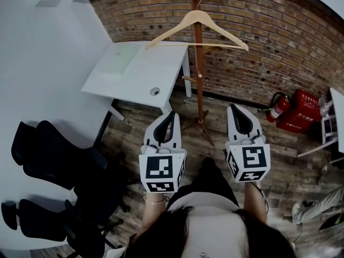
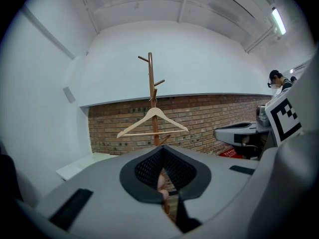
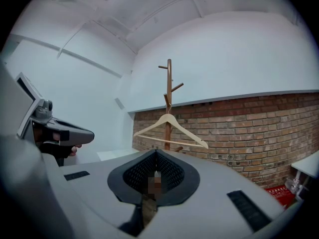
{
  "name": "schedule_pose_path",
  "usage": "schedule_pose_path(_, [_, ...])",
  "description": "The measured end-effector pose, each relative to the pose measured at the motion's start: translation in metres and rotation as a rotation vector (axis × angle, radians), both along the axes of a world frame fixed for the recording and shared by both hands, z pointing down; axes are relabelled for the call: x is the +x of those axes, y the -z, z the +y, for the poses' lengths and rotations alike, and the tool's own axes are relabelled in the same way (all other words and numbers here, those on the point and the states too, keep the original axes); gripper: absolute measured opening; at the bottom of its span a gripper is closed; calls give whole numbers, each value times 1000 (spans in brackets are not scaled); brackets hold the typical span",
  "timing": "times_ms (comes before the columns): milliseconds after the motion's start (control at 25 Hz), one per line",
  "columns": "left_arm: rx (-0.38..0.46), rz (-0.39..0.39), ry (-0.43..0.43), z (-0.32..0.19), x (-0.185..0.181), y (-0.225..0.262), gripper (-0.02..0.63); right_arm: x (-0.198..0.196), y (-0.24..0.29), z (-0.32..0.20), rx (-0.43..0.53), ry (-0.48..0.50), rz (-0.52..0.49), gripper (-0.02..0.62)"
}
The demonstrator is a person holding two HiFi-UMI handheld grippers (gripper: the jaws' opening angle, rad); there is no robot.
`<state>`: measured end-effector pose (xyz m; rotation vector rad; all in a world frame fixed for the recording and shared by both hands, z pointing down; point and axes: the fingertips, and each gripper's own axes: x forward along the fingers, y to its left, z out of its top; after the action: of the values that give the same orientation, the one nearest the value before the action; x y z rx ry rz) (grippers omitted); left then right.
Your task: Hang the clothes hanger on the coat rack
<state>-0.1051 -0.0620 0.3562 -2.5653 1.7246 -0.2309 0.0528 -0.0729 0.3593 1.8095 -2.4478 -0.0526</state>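
At 12 o'clock in the head view: wooden clothes hanger [image 1: 194, 16], hooked high on the wooden coat rack [image 1: 199, 74], clear of both grippers. At 9 and 3 o'clock of the rack's foot: left gripper [image 1: 171, 114] and right gripper [image 1: 235, 107], jaws fully together, gripping nothing.

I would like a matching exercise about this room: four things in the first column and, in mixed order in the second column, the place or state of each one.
Things
1. clothes hanger
2. fire extinguisher
3. white desk
4. left gripper

Places or states
A. on the floor by the brick wall, at the right of the head view
B. jaws shut, holding nothing
C. hanging on the coat rack
D. standing to the left of the rack in the head view

Pairs: 1-C, 2-A, 3-D, 4-B
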Motion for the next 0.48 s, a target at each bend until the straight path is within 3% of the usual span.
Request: schedule_pose_path(480, [-5,22,1,-1,-4,1,11,-4,3,-2,1,9,18,37])
